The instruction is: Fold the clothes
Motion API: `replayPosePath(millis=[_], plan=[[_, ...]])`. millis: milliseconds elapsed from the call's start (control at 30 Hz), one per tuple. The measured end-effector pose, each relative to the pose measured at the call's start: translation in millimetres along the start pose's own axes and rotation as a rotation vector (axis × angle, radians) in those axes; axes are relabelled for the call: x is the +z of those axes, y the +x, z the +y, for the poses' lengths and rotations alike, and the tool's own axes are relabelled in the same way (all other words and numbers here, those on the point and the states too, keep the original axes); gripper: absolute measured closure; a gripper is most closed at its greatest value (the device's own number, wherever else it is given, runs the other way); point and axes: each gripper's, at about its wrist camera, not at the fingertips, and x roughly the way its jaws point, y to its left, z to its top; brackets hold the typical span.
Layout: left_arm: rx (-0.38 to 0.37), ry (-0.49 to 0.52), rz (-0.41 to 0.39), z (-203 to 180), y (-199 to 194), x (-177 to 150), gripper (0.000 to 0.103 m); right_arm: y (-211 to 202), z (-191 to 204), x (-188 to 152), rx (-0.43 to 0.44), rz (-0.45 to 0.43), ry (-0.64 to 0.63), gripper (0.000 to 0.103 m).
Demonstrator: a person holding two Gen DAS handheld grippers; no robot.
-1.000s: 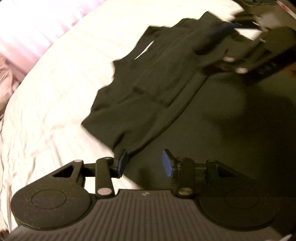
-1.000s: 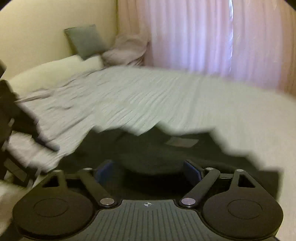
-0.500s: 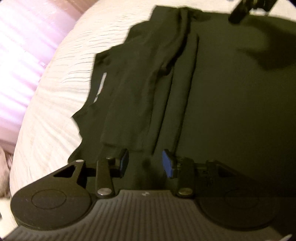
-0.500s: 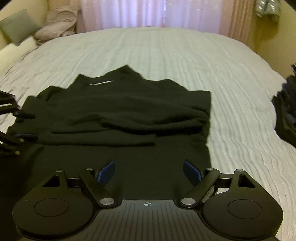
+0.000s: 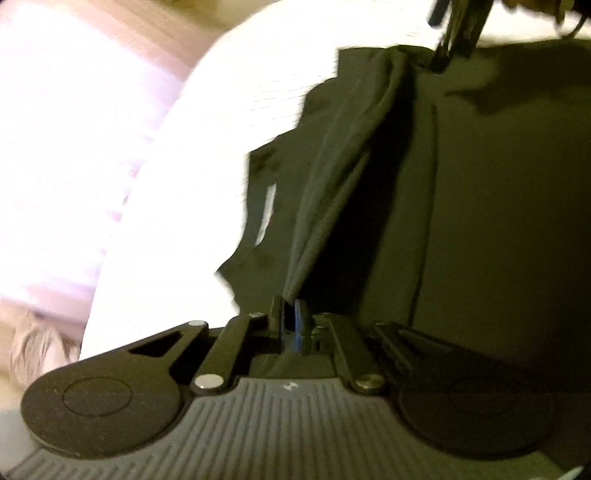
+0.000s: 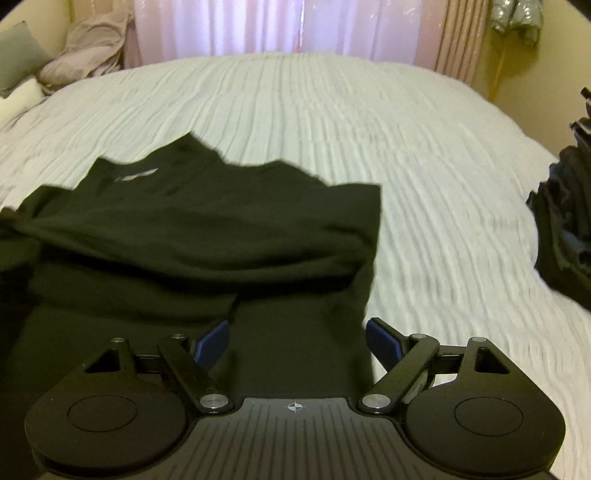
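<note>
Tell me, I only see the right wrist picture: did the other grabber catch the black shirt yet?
Observer: Yes. The left gripper is shut on a fold of the black shirt.
Operator: Is the fold flat?
Observer: No, it rises from the closed fingers as a taut ridge.
Operator: Can you see my grabber there?
Observer: Yes, the right gripper shows at the shirt's far edge, blurred, on the white bedspread.

light: backlit curtains (image 6: 280, 26) | bedspread (image 5: 192, 184) overexposed | motion blur | fisheye edges
</note>
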Motion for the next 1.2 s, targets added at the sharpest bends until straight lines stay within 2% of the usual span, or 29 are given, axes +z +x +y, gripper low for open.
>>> replayPosePath(millis=[100, 167, 233, 367, 467, 533, 667, 733, 967, 1133, 1200], plan=[[-0.028, -0.004, 0.063, -5.7, -1.7, -17.4, 0.1, 25.1, -13.8, 5.4, -0.008, 0.018, 0.033, 0.019], [-0.016, 0.022, 0.084, -11.1, -1.5, -25.4, 0.1, 42.9, -25.4, 6.6, -0.014, 0.051, 0.064, 0.019], [0.03, 0.024, 0.074, -10.2, -8.0, -29.3, 0.1, 58.2, -38.2, 7.9, -0.021, 0.078, 0.098, 0.019], [-0.044, 0.053, 0.139, -23.8, -3.1, -38.8, 0.099, 52.6, -66.9, 7.1, -0.089, 0.074, 0.132, 0.019], [-0.104, 0.088, 0.211, -41.9, 6.1, -46.1, 0.099, 51.7, -70.7, 1.2, -0.061, 0.119, 0.124, 0.019], [-0.125, 0.083, 0.247, -52.1, 5.9, -51.0, 0.098, 47.4, -68.4, -1.3, -0.071, 0.136, 0.109, 0.019], [-0.137, 0.01, 0.314, -46.1, -0.4, -59.5, 0.095, 33.0, -62.6, -7.0, -0.116, 0.163, 0.122, 0.019], [-0.153, -0.057, 0.338, -46.7, -13.8, -65.1, 0.093, 17.7, -57.3, -13.8, -0.108, 0.162, 0.129, 0.019], [-0.208, -0.294, 0.419, -48.9, -60.6, -84.5, 0.085, -47.5, -20.3, -41.0, 0.026, 0.196, 0.154, 0.019], [-0.247, -0.463, 0.476, -50.4, -94.0, -98.4, 0.085, -73.7, -10.4, -76.8, 0.075, 0.316, 0.197, 0.019], [-0.251, -0.501, 0.483, -54.4, -107.2, -100.9, 0.084, -79.8, -13.4, -94.2, 0.09, 0.399, 0.231, 0.019]])
